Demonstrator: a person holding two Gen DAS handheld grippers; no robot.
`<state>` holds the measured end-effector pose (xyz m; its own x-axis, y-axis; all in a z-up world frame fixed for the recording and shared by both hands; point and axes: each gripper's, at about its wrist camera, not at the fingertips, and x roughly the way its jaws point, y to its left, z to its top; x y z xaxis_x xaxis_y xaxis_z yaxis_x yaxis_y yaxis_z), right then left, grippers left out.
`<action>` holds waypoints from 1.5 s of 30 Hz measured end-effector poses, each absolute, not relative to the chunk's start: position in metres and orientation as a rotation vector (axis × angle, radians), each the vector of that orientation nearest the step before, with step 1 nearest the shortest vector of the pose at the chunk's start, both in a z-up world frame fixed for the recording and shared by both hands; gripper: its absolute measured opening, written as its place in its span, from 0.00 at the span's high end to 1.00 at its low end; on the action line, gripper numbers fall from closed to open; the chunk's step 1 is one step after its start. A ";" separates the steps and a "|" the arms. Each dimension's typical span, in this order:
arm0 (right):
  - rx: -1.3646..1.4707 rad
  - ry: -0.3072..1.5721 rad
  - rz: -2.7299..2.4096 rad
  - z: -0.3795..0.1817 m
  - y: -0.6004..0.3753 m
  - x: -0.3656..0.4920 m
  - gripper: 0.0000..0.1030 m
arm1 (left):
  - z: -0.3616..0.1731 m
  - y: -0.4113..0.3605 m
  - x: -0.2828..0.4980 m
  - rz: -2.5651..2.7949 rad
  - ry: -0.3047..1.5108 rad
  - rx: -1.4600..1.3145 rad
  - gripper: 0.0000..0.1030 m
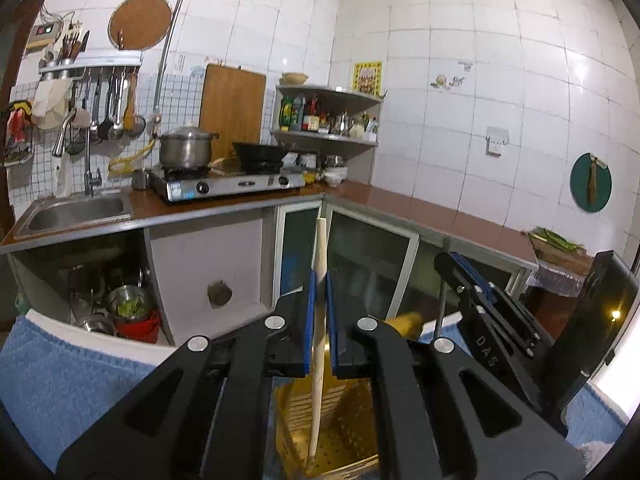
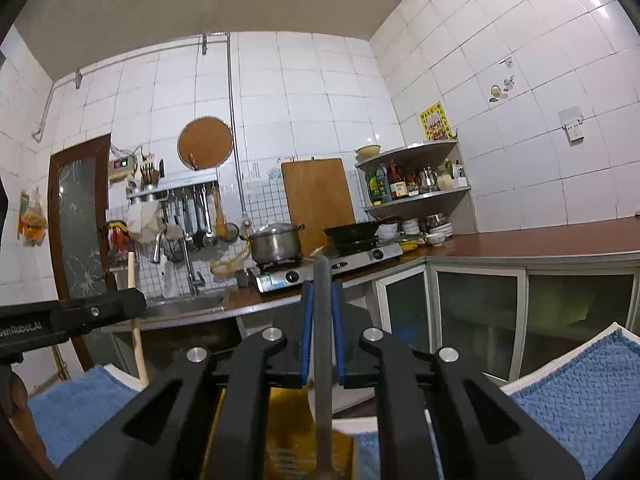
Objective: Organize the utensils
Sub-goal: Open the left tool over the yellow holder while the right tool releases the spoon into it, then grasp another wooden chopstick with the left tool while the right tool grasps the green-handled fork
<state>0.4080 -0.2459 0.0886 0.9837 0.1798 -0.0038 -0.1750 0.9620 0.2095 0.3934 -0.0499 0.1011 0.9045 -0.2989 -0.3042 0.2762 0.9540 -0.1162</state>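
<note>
A blue towel covers the table in the foreground, and on it sits a yellow perforated holder, the thing both grippers hang over. Beyond the holder runs the kitchen counter, with the sink to the far left, the stove behind it carrying a steel pot and a dark wok, and a corner shelf of bottles further right. Directly above the holder, the left gripper has its jaws pressed in on a pale wooden stick, which stands nearly upright with its lower end down inside the holder. Just to the right of that, the right gripper has its jaws closed tight around a grey metal handle, also upright; its lower end reaches down at the holder's edge, though whether it sits inside I cannot tell.
</note>
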 end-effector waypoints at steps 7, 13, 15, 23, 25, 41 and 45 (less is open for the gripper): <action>0.181 0.107 0.193 0.074 -0.249 0.399 0.91 | 0.084 -0.037 0.395 -0.285 0.388 -0.098 0.96; 0.183 0.241 0.201 0.064 -0.253 0.392 0.90 | 0.073 -0.035 0.390 -0.278 0.457 -0.094 0.96; 0.197 0.289 0.204 0.063 -0.255 0.391 0.89 | 0.073 -0.030 0.388 -0.265 0.483 -0.102 0.96; 0.200 0.387 0.194 0.082 -0.265 0.363 0.53 | 0.089 -0.007 0.352 -0.214 0.517 -0.136 0.51; 0.189 0.421 0.179 0.089 -0.268 0.351 0.53 | 0.093 -0.001 0.340 -0.205 0.535 -0.138 0.43; 0.178 0.740 0.011 0.043 -0.299 0.262 0.48 | 0.047 0.017 0.264 -0.129 0.690 -0.106 0.05; 0.189 0.774 -0.036 0.022 -0.305 0.243 0.48 | 0.020 0.011 0.256 -0.123 0.746 -0.076 0.05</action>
<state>0.2426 -0.3047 0.0218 0.7154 0.0373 -0.6977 0.1017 0.9824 0.1568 0.2564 0.0111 0.0198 0.7277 -0.1386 -0.6717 0.0846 0.9900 -0.1126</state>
